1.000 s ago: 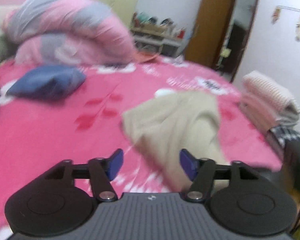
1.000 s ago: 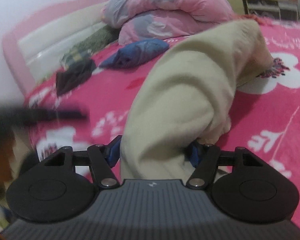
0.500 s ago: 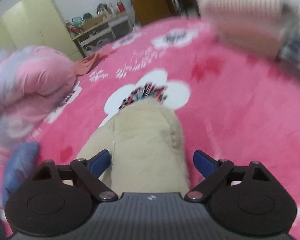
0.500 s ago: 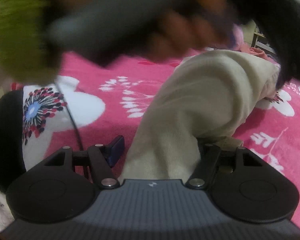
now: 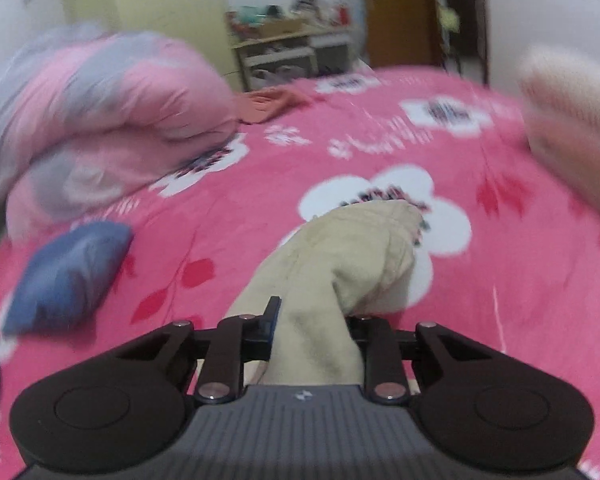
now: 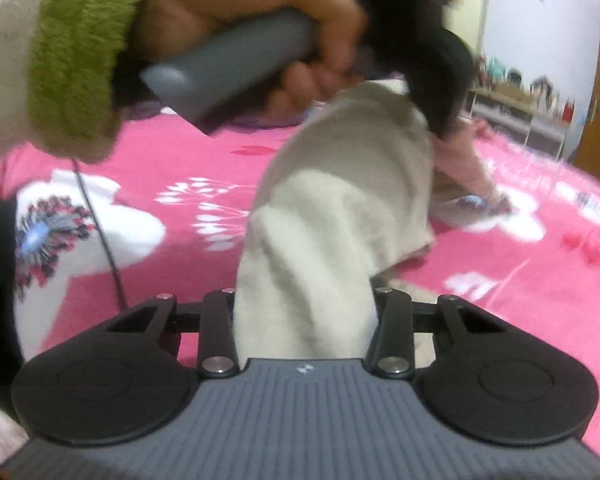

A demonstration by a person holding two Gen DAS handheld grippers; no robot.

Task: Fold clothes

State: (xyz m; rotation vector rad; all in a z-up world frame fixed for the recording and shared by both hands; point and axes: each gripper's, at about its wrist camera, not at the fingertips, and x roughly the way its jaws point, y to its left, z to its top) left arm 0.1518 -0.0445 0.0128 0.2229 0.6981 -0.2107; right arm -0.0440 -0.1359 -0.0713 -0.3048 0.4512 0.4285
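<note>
The bed (image 5: 228, 216), under its pink flowered cover, fills both views and bears everything else. Far left in the left wrist view a rolled pink and grey quilt (image 5: 100, 120) is heaped, probably pushed back to leave folding room, with a small blue pillow (image 5: 68, 276) lying near it. At the far right edge a blurred pale stack of folded clothes (image 5: 568, 128) sits well apart, seemingly the finished pile. The thing in hand is the beige garment (image 5: 340, 264), bunched near the middle of the bed, one part draped on the cover and two parts lifted. The left tongs (image 5: 312, 324) are closing with a thick fold of it between them, the cloth already pressed at both sides. The right tongs (image 6: 304, 304) are likewise closing on another bunch of the same garment (image 6: 340, 208), which fills the gap from side to side. Holding two parts at once looks meant to stretch the cloth flat before a fold. Only the right wrist view shows the person's hand (image 6: 284, 40) with its green cuff, gripping the grey handle of the left tool above the garment; only the left wrist view shows the quilt, pillow and stack.
</note>
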